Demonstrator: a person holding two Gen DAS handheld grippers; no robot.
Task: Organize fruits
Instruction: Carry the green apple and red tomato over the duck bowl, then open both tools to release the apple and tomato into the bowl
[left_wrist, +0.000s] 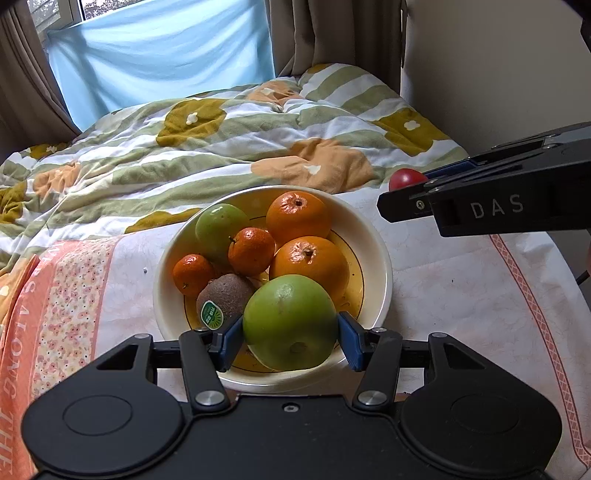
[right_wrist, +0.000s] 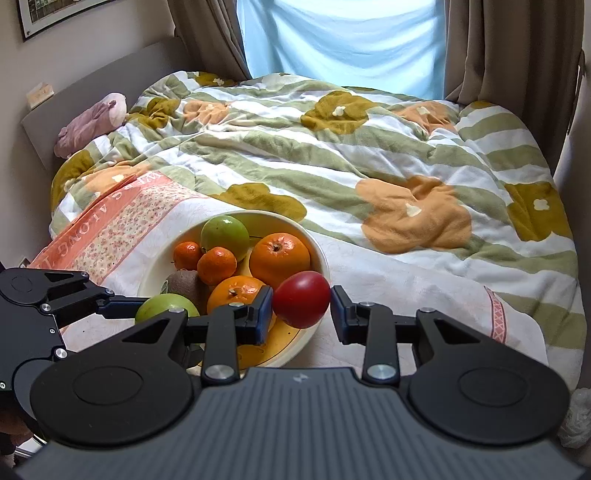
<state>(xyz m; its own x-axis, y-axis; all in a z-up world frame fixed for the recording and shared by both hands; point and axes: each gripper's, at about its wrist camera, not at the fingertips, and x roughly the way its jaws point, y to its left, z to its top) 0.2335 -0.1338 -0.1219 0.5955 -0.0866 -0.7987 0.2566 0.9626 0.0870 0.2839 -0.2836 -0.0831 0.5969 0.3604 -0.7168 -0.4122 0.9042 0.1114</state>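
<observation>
Two hand-held grippers hovering at a cream bowl (left_wrist: 380, 258) on the bed: left hand-held gripper (left_wrist: 290, 338) clamping a big green apple (left_wrist: 290, 321) over the bowl's near rim, right hand-held gripper (right_wrist: 301, 308) pinching a red fruit (right_wrist: 301, 299) beside oranges (left_wrist: 298, 218).

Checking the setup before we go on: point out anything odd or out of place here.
Nothing is spilled or damaged. One oddity: the bowl of fruit sits on a cloth spread over a rumpled bed quilt, a soft footing for a full bowl.

Both wrist views look steeply down, close, sharing the fruit bowl (left_wrist: 373, 236).
</observation>
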